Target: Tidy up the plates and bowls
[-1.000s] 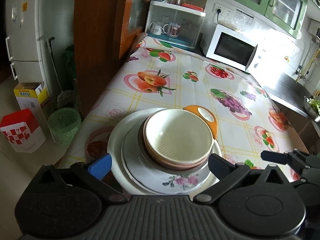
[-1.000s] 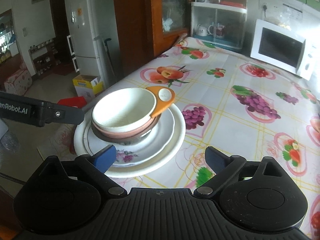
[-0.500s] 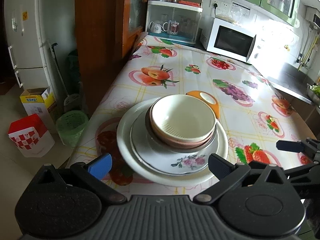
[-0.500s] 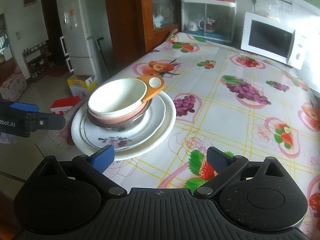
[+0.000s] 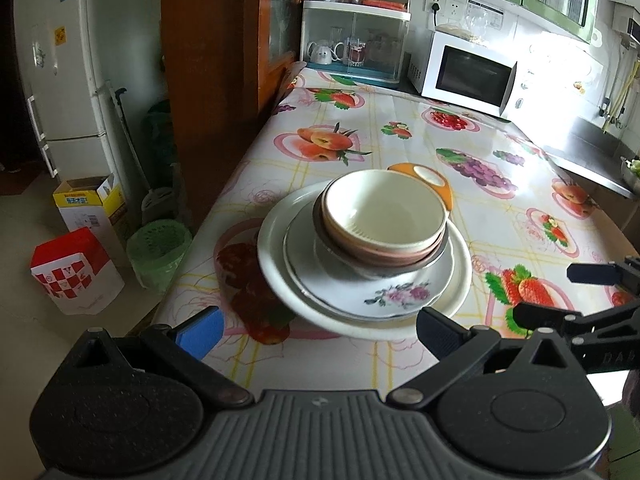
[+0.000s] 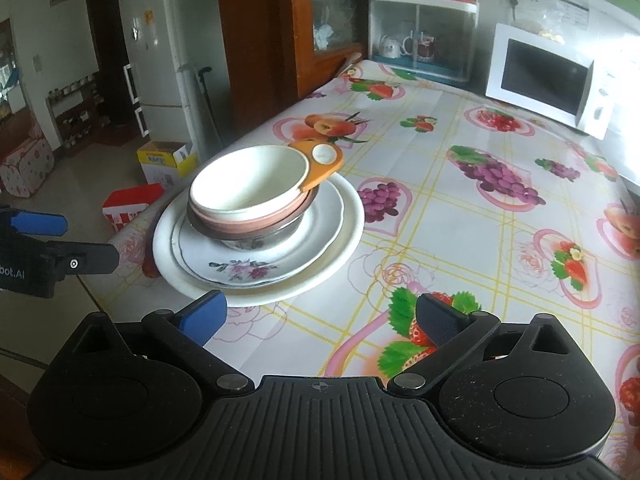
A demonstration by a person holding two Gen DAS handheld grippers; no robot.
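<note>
Stack (image 5: 362, 240) looked heavy and breakable.
Both grippers (image 5: 316, 326) (image 6: 318, 318) were wide open, empty; I'd grab the plate rim (image 6: 340, 256).

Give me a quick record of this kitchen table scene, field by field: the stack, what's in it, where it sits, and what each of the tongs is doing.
surface: table with a fruit-print cloth
stack location: near the table's left edge
bottom of stack: large white plate
second layer: floral plate
upper layers: nested bowls, cream bowl on top
orange piece: orange handle juts out at the far rim of the bowls
left tongs: open, empty, short of the stack
right tongs: open, empty, short of the stack
background: microwave, dish cabinet
</note>
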